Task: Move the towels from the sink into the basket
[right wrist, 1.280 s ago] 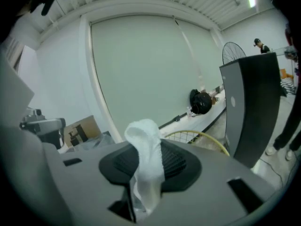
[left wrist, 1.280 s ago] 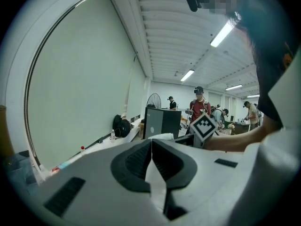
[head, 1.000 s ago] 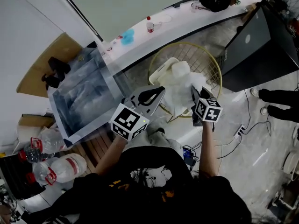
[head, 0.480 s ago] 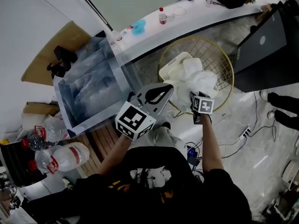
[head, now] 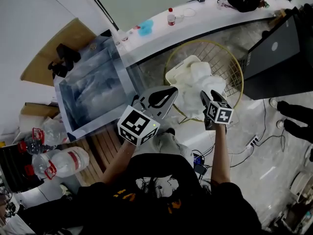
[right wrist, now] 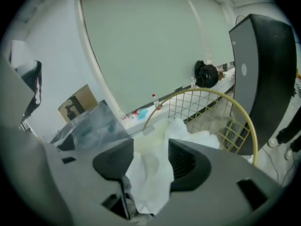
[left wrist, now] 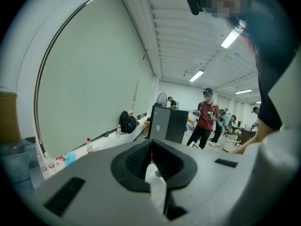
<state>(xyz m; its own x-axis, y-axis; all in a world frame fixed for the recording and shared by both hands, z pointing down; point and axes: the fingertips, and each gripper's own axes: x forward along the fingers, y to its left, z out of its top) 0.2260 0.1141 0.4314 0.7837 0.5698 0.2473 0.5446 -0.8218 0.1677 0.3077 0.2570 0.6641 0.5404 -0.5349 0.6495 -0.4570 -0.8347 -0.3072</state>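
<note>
On our left gripper [head: 172,91] the fingers press together on nothing, while on our right gripper [right wrist: 151,149] they are opening with 1 white towel [right wrist: 150,182] between them and the basket [right wrist: 245,116] rim just beyond, so the cloth may cling to a pad or slide outside.

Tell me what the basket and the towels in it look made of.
Basket: thin metal wire, it seems, with a glossy yellow-gold coating; open grid and a slim hoop rim. Towels: soft white cloth, matte; they slump in loose folds.
</note>
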